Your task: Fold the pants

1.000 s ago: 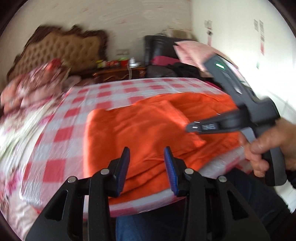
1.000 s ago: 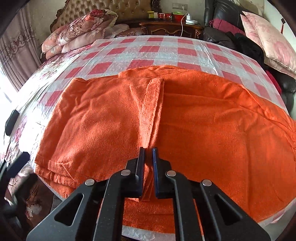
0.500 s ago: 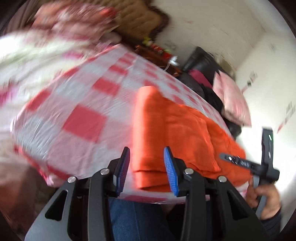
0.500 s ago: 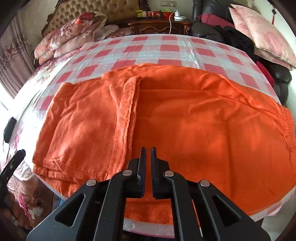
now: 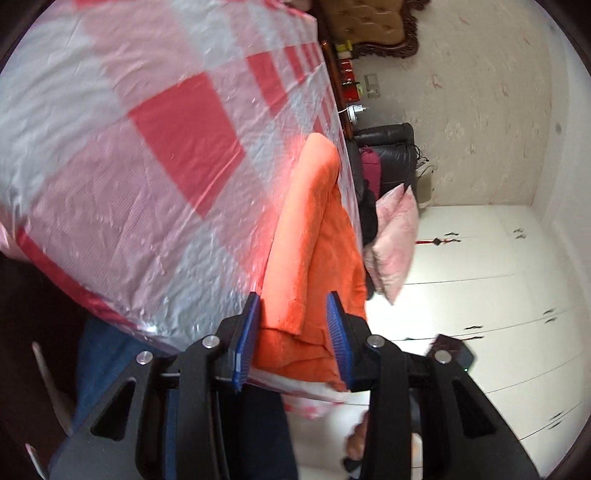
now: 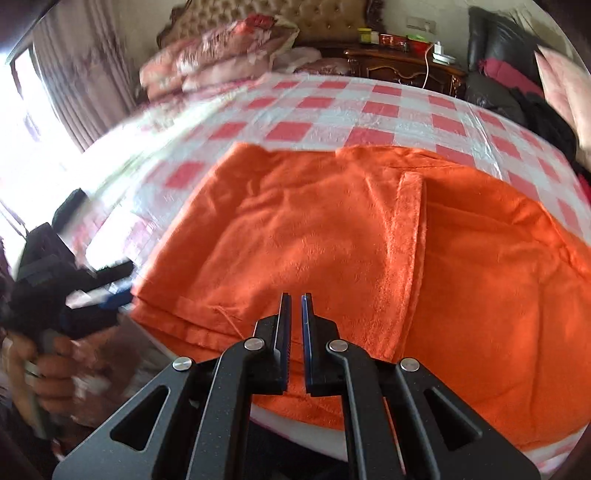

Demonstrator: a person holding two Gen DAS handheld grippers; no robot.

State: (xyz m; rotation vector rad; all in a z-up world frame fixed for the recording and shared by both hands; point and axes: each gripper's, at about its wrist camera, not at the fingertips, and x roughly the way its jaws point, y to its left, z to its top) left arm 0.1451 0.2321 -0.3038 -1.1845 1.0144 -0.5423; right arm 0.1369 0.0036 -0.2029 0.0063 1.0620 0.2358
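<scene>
Orange pants (image 6: 369, 258) lying flat on bed (image 6: 369, 110): soft, floppy fleece. Left gripper (image 5: 291, 332), part-open, is straddling the corner edge, ungripped; right gripper (image 6: 293, 321) is hovering closed, empty.

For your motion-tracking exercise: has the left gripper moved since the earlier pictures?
Yes. The left gripper has rolled sideways and come down to the orange pants' near edge on the checked cover.

Bright orange pants (image 6: 369, 251) fill the middle and lower right of the right wrist view on a red-and-white checked cover (image 6: 373, 110), with blue-padded black fingers (image 6: 282, 332) at the bottom, a tan tufted headboard (image 6: 291, 14) at the top and a pale pink pillow (image 5: 395, 236) right of centre in the left wrist view.
</scene>
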